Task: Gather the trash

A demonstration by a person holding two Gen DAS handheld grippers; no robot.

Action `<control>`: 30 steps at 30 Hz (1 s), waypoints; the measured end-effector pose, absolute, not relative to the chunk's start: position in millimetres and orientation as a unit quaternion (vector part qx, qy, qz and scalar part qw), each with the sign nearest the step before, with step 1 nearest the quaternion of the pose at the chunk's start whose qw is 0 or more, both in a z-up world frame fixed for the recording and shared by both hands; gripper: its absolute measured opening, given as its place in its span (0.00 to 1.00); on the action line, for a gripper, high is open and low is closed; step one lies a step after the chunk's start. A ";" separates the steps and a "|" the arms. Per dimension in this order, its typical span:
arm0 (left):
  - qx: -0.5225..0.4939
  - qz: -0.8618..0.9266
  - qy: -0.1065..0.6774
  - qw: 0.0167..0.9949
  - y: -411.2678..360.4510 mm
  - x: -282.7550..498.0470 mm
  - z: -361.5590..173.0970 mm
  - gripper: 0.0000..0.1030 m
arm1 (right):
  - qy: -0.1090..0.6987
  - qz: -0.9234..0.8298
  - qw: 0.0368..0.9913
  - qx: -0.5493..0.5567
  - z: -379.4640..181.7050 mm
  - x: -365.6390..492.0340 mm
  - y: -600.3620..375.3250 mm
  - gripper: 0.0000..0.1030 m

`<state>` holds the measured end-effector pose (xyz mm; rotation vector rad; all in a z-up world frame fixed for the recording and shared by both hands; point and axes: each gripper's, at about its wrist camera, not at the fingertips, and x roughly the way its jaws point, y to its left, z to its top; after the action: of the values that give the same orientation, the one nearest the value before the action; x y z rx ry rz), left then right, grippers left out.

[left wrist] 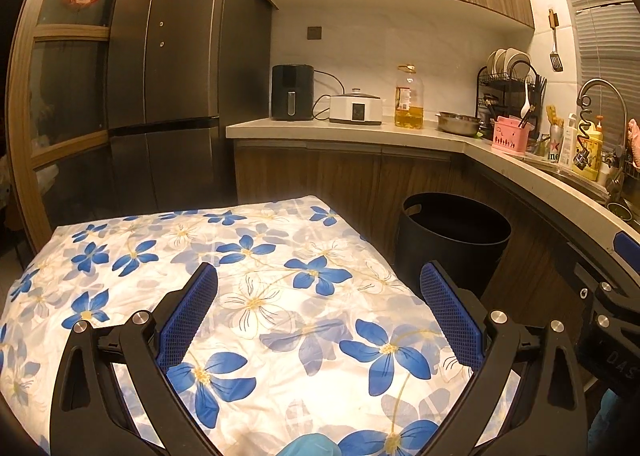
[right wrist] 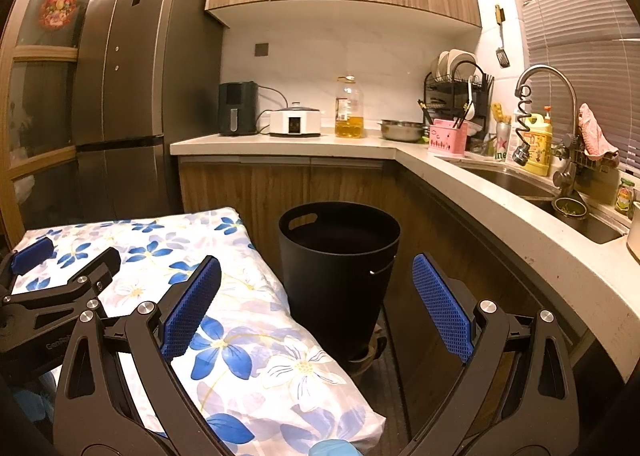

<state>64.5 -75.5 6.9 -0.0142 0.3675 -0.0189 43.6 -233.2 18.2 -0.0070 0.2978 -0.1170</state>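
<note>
Black round plastic trash bin (right wrist: 338, 280) on floor, just beside table with blue-flowered white cloth (left wrist: 248, 296), under counter corner. We hold left gripper (left wrist: 318, 308) over cloth, right gripper (right wrist: 316, 304) at bin — both jaws spread wide, nothing gripped.

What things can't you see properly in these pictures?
- Bottom of the black bin: too dark in both views to tell if trash is inside.
- Sink basin: the counter edge hides most of it in the left view.
- Bottle labels by the tap: too small to read.
- Blue glove: cut off by the bottom edge.
</note>
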 end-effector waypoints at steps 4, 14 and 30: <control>-0.010 -0.009 0.182 0.983 -73.5 62.0 8.4 0.94 | 0.148 -0.057 0.987 -0.004 18.2 41.8 -231.1 0.92; -0.012 -0.006 0.182 0.983 -68.4 58.9 11.7 0.94 | 0.151 -0.052 0.987 -0.004 19.2 42.5 -227.1 0.92; -0.012 -0.003 0.184 0.983 -65.9 55.2 13.0 0.94 | 0.152 -0.049 0.987 -0.002 19.6 43.3 -225.8 0.92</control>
<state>55.2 -65.9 13.0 -0.0245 0.3710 -0.0068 43.3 -225.8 19.6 -0.0050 0.3052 -0.0981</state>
